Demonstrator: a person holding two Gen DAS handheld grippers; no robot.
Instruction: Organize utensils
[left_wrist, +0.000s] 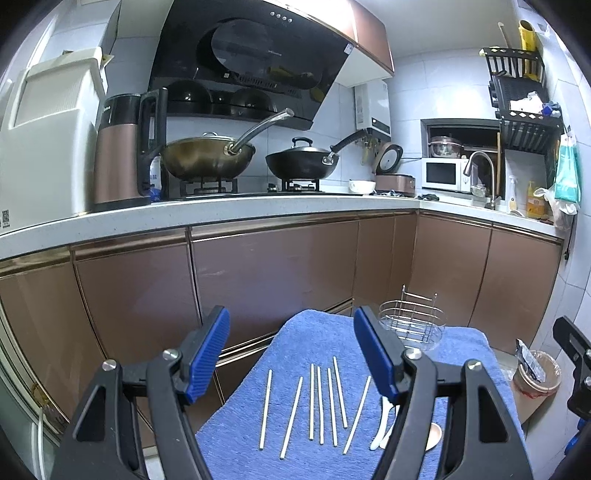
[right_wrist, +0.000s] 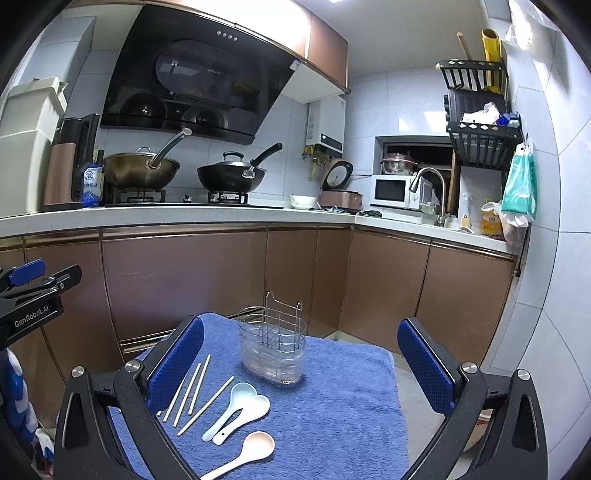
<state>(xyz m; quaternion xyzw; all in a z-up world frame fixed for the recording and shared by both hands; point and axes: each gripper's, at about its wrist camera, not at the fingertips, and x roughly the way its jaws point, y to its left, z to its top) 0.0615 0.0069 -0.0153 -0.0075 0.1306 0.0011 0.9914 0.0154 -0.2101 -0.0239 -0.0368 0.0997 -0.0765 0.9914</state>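
Several pale chopsticks (left_wrist: 320, 402) lie side by side on a blue towel (left_wrist: 306, 332), also in the right wrist view (right_wrist: 199, 391). Three spoons lie right of them: two white ones (right_wrist: 240, 406) overlapping and a pinkish one (right_wrist: 255, 448) nearer. A wire utensil holder with a clear base (right_wrist: 273, 347) stands upright at the towel's far side, empty; it also shows in the left wrist view (left_wrist: 412, 321). My left gripper (left_wrist: 291, 354) is open above the chopsticks. My right gripper (right_wrist: 301, 363) is open above the spoons and holder.
Brown cabinet doors (left_wrist: 273, 273) stand behind the towel-covered stand under a white counter (right_wrist: 184, 214) with woks, a kettle, a microwave and a sink. A paper cup (left_wrist: 535, 376) sits to the right of the towel.
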